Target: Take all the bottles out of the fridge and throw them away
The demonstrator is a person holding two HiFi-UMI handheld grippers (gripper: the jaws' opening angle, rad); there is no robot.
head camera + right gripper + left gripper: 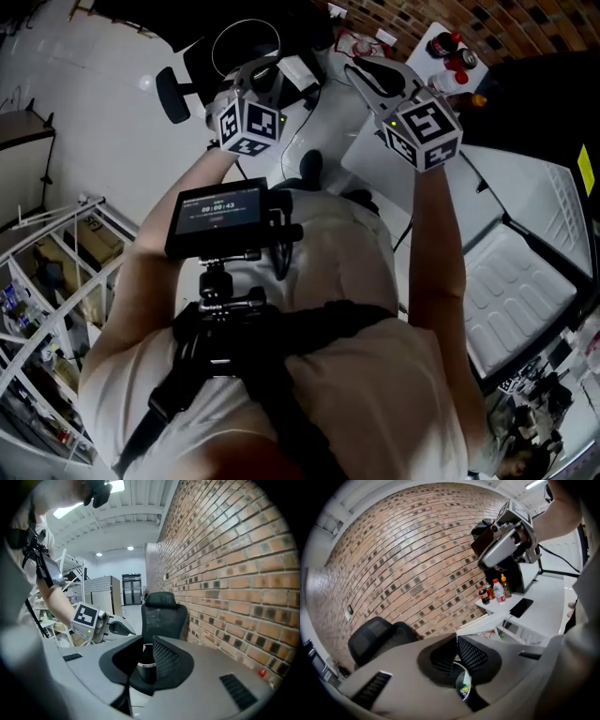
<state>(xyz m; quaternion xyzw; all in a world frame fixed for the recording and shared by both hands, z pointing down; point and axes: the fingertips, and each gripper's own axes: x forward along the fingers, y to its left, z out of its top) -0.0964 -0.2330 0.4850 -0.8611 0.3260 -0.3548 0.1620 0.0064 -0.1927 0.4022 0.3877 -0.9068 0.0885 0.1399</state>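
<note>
My right gripper (149, 656) is shut on a dark round bottle (146, 667) with a silvery band, held upright between the jaws. Between the nearly closed jaws of my left gripper (459, 660) sits a thin pale thing (463, 682) with a colourful label; what it is I cannot tell. In the head view both grippers are raised side by side in front of the person, the left gripper (272, 75) and the right gripper (367, 75). Several more bottles (493, 591) stand on a white table (543, 616) by the brick wall, the same bottles (452, 52) at the head view's top.
An open white fridge (525, 272) lies to the person's right. A black office chair (161, 613) stands by the brick wall (225, 573). A black phone (521, 606) lies on the white table. Wire shelving (56, 281) is at the left.
</note>
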